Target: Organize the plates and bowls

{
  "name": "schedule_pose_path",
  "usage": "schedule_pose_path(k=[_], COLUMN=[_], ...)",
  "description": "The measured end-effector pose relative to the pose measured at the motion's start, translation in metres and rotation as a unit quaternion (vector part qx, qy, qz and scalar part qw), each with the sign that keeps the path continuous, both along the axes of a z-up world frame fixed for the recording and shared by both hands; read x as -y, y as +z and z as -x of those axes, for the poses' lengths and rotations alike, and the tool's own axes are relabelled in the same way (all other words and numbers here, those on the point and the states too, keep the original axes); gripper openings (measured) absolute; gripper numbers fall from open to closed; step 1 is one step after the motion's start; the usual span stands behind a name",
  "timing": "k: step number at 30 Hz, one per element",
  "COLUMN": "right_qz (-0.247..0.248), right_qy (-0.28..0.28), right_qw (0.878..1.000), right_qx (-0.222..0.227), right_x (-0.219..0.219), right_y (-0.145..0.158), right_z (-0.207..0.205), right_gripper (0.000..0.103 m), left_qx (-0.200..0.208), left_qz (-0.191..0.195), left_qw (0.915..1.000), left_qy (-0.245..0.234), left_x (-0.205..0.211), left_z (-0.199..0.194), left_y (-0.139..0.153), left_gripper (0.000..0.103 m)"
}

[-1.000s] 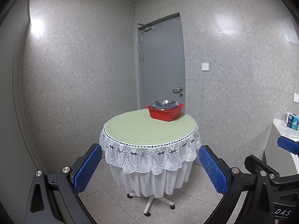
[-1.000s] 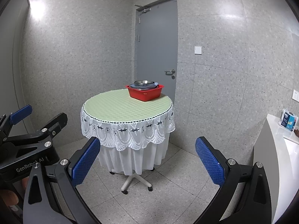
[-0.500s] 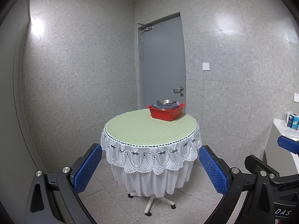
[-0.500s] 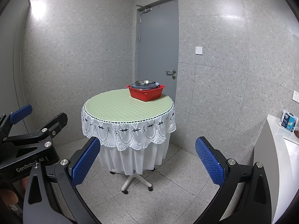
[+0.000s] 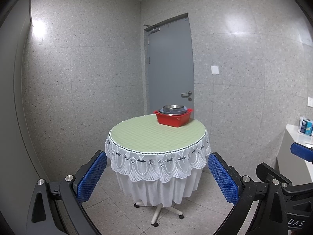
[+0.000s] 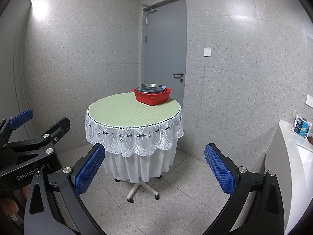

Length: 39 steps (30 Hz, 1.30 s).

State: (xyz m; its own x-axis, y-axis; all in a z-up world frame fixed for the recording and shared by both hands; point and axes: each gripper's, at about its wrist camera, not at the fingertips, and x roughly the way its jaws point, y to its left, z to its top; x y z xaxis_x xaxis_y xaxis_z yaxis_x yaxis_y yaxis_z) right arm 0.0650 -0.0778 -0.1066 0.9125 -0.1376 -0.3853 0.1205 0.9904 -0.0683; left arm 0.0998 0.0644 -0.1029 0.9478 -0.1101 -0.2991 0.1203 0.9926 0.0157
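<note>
A red plastic basin (image 5: 173, 119) stands at the far right side of a round table (image 5: 156, 137) with a green cloth and white lace skirt. In it lie stacked grey-blue plates with a steel bowl (image 5: 173, 107) on top. The basin (image 6: 152, 97) and bowl (image 6: 151, 86) also show in the right wrist view. My left gripper (image 5: 157, 176) is open and empty, well short of the table. My right gripper (image 6: 154, 168) is open and empty too, equally far back. The left gripper's body (image 6: 29, 148) shows at the left of the right wrist view.
A grey door (image 5: 169, 68) is shut behind the table. A white counter (image 6: 293, 166) with a small blue packet (image 6: 302, 127) runs along the right. Tiled floor lies between me and the table (image 6: 133, 107), which stands on a wheeled base (image 6: 141, 191).
Both views have shifted very slightly; the table and basin sit a touch further right in frame. Both grippers stay open and empty.
</note>
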Motion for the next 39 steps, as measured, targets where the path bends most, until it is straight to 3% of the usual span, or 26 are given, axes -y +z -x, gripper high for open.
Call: schedule_pose_path(k=[39], right_qz=[-0.001], right_qy=[0.0], right_qw=[1.0], right_qx=[0.001], right_x=[0.0022], right_y=[0.0001], right_z=[0.0049], right_gripper=[0.103], left_qx=[0.001], left_qz=[0.0], left_qw=[1.0], left_qy=[0.001], left_x=[-0.002], left_z=[0.0079], left_y=[0.0023], left_gripper=[0.102])
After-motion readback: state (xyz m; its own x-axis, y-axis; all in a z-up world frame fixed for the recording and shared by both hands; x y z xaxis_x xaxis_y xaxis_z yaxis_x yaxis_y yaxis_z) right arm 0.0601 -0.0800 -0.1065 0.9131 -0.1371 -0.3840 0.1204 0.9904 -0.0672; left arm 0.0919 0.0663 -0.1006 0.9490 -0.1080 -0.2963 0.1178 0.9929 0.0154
